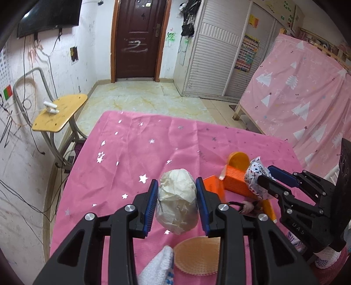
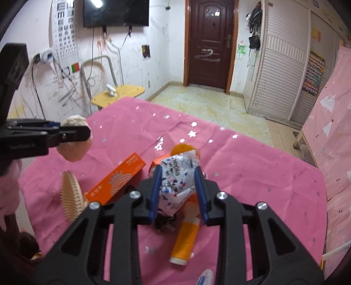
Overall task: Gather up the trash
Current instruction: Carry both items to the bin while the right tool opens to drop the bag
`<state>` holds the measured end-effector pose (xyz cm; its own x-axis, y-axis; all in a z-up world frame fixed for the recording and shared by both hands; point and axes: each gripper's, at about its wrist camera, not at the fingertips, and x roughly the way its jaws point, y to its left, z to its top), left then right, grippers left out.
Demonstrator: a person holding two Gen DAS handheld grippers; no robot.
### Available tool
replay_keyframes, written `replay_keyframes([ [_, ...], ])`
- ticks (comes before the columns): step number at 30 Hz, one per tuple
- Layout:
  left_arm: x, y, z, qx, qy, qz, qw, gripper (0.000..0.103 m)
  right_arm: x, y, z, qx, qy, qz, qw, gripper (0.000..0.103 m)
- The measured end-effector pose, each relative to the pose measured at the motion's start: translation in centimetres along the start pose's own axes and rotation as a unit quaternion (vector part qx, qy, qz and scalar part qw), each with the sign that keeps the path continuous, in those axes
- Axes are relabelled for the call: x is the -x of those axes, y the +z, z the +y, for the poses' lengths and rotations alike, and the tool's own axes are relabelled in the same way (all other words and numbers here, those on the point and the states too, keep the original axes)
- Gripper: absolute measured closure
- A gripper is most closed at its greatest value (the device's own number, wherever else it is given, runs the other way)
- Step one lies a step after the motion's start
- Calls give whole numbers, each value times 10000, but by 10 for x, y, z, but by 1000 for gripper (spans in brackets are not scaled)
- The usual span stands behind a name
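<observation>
Domestic bedroom: wall-mounted television (image 2: 116, 13) at 11 o'clock, louvred wardrobe (image 1: 216, 50) at 1 o'clock, scribbled walls, sheet-draped bed frame (image 1: 300, 96).

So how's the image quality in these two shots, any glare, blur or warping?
Left wrist view: strong fisheye bending of the door and black corners; the left claw and its crumpled paper ball are sharp. Right wrist view: glare on the TV, and the orange tube looks slightly soft.

A pink starred table (image 2: 252, 166) carries an orange box (image 2: 116, 179), a tube (image 2: 186, 241) and a brush (image 2: 71, 197).
</observation>
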<state>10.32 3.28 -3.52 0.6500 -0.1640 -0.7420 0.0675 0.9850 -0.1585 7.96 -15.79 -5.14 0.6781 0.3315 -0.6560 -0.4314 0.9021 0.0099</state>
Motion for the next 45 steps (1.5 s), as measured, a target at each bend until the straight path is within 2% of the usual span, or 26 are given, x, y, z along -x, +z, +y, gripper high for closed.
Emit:
replay_keyframes([
  [8, 16, 7, -50, -431, -86, -204, 9988, 77, 47, -11, -43, -483, -124, -496, 9975, 75],
  [18, 32, 10, -145, -1178, -582, -365, 9907, 77, 117, -50, -127, -1287, -824, -940, 9838, 75],
  [26, 34, 4, -214, -1682, -887, -299, 9813, 77, 156, -85, -178, -1726, -1293, -1073, 9705, 75],
  [33, 35, -3, -271, -2029, -1254, -213, 9709, 77, 173, -120, -215, -2018, -1629, -936, 9612, 74],
  [36, 34, -7, -298, -2161, -1491, -181, 9647, 77, 175, -132, -224, -2158, -1740, -838, 9571, 60],
  [45, 25, -28, -380, -2615, -2187, -217, 9398, 77, 202, -168, -265, -2751, -2037, -1173, 9322, 59],
])
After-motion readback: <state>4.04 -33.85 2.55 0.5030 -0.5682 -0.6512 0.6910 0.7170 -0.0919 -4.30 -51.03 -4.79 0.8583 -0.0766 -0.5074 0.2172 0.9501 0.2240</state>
